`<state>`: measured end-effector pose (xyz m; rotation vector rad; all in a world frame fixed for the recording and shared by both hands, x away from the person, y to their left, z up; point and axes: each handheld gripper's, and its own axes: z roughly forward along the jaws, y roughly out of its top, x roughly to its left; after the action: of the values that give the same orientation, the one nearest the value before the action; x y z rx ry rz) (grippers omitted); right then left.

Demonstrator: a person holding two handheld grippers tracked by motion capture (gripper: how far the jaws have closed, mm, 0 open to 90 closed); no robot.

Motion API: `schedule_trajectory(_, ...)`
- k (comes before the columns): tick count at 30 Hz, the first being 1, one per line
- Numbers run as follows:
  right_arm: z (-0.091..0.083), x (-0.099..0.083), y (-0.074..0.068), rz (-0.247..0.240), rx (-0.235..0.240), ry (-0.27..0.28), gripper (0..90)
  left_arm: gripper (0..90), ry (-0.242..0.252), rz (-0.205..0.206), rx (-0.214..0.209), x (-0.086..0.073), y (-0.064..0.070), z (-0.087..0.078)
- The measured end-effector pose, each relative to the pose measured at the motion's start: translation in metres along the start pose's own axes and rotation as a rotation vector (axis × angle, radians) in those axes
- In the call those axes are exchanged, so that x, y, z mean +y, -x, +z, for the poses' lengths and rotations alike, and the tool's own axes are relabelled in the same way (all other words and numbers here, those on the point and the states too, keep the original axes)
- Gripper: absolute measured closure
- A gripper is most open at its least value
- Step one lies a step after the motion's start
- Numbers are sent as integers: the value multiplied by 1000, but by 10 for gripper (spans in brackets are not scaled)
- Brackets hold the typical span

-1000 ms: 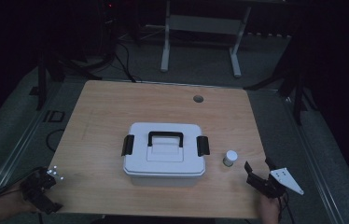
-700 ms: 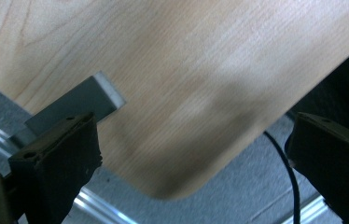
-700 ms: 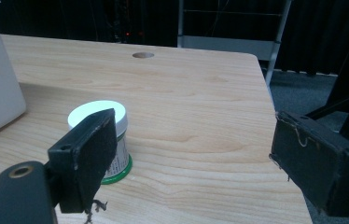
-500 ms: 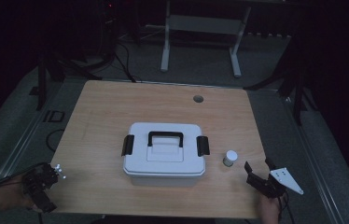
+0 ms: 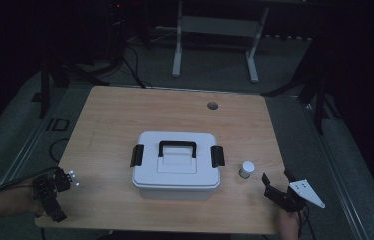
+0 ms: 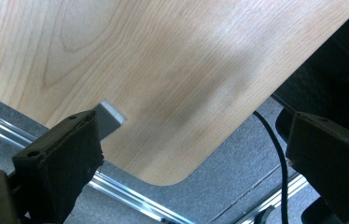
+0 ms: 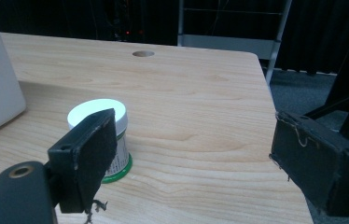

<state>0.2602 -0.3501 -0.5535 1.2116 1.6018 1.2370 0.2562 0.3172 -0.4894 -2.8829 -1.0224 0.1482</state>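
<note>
Small white-capped jar [image 7: 101, 140] upright on the bench [image 5: 125, 115], just beside the white storage box [image 5: 176, 165], near the right tool [image 5: 281, 184]. Right tool [image 7: 196, 158] wide open, empty. Left tool [image 5: 55, 192] at the near-left corner, spread wide, empty. Probably light, rigid, slick-sided; best gripped across the body below the cap.

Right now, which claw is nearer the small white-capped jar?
Right. The right claw sits open just beside the jar, toward the table's near right corner. The left claw hangs open off the near left corner, beyond the white box.
</note>
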Motion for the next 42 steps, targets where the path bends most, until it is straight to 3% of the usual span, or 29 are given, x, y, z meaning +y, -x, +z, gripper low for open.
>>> schedule_trajectory(12,0,0,0,-1,0,-3,138,30,-2,53,14,17,5,-29)
schedule_trajectory(19,0,0,0,3,0,0,138,30,-47,95,30,38,12,-39)
schedule_trajectory(28,0,0,0,1,2,-2,138,30,4,156,13,59,21,-63)
schedule_trajectory(42,0,0,0,0,6,-2,138,30,24,255,40,90,38,-104)
